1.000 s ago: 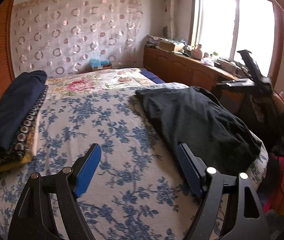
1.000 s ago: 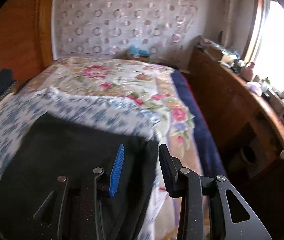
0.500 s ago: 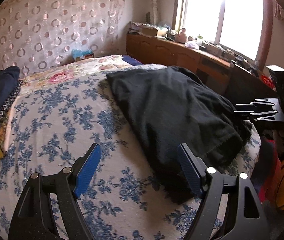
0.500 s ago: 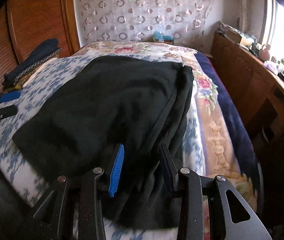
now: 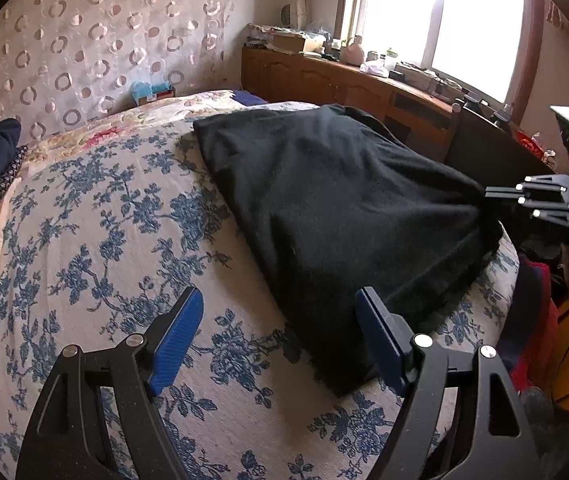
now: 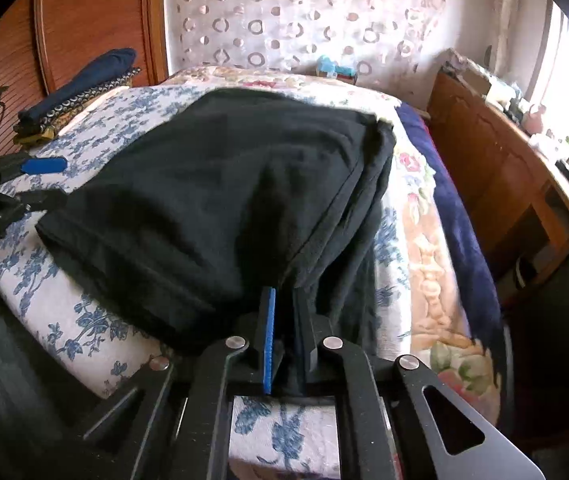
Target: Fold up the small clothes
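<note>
black garment point(image 5: 336, 216): lies spread on the right half of the blue-floral bedspread point(image 5: 96, 240), its long axis running from the near bed edge toward the headboard; a stack of folded clothes point(image 6: 80, 88) sits well apart at the far left. right gripper point(image 6: 282, 320): jaws pinched narrow on the garment's near right corner, cloth between the pads. left gripper point(image 5: 280, 340): jaws wide, holding nothing, poised just above the near left corner, which lies by its right finger, making it the nearer tool for that corner.

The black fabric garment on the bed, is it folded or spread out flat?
Folded: the black fabric garment shows stacked layered edges along its right side; the right gripper is shut on its near edge.
</note>
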`<state>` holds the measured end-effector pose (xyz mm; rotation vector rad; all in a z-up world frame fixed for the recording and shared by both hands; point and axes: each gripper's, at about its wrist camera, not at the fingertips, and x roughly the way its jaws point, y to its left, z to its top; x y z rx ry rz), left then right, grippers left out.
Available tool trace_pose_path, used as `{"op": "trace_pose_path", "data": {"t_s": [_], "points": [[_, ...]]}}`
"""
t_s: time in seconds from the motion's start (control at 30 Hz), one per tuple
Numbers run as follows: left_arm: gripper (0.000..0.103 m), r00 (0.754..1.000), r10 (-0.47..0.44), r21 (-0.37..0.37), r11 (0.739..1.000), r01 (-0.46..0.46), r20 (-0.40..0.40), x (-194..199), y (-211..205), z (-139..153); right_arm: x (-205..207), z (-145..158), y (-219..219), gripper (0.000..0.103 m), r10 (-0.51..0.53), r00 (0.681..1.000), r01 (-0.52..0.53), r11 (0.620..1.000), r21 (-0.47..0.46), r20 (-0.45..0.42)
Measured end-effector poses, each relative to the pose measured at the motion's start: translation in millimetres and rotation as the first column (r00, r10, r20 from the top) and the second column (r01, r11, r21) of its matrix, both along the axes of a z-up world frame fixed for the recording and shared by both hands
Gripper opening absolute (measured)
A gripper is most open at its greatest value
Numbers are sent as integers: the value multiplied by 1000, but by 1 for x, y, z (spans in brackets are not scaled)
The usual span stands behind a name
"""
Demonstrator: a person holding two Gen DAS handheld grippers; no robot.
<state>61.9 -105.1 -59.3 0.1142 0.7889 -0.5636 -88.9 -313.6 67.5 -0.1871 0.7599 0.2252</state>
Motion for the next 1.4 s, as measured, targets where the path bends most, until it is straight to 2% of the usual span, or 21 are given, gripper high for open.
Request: {"op": "trace_pose_path", "data": {"t_s": [0.03,0.07,0.13,0.23,0.4,0.47,0.5,0.53,0.57,0.63,0.77,0.87,1.0,1.07,1.17,1.33,1.4], "points": [[79,1000,-3,0,1000,3,-4,0,-1,-1,-3,5,-5,7,-6,1000,6,1000,4,6],[79,1000,-7,1,1000,7,-9,-1,-1,-2,-6,9,-10,1,-11,1000,11,1000,6,13],[79,1000,-16,1,1000,16,-18,-2,-3,-3,-10,10,-15,1,-19,1000,19,1000,1,10],[73,999,-29,0,1000,29,-32,-3,-4,-5,-7,1,-12,1,-27,1000,27,1000,0,-13],[50,996,-56,-18,998,55,-75,-5,-5,-10,-2,-3,-6,1,-30,999,30,999,9,-20],[48,995,-63,-21,998,61,-83,-7,-6,-10,-1,-3,-6,1,-49,999,49,999,-9,-11],[47,994,-64,-22,998,63,-86,-7,-6,-11,1,-4,-7,3,-64,998,64,998,-7,-11],[47,994,-67,-20,998,66,-88,-8,-6,-11,7,-10,-3,13,-71,997,72,997,2,-15],[47,994,-67,-18,998,66,-86,-8,-7,-11,10,-12,-2,33,-83,996,83,996,10,-17],[47,994,-66,-16,998,65,-87,-8,-7,-11,12,-16,-4,48,-101,995,101,995,23,-12],[47,994,-64,-20,998,63,-90,-9,-6,-11,17,-27,-7,52,-100,994,103,992,67,-53],[47,994,-65,-21,998,63,-91,-9,-5,-11,20,-29,-15,52,-94,992,105,985,137,-83],[47,994,-64,-21,998,62,-91,-9,-5,-11,15,-17,-26,52,-116,992,122,977,177,-42],[47,994,-63,-19,998,62,-89,-9,-4,-11,10,-10,-28,62,-127,992,127,973,192,-13],[47,994,-64,-20,998,63,-90,-9,-5,-11,9,-12,-20,67,-91,996,94,978,188,-24],[47,994,-68,-14,998,67,-88,-12,-4,-11,17,-37,-20,67,-107,988,125,977,172,-111],[47,994,-69,-13,998,68,-88,-13,-5,-10,14,-38,-19,67,-94,990,110,980,167,-104]]}}
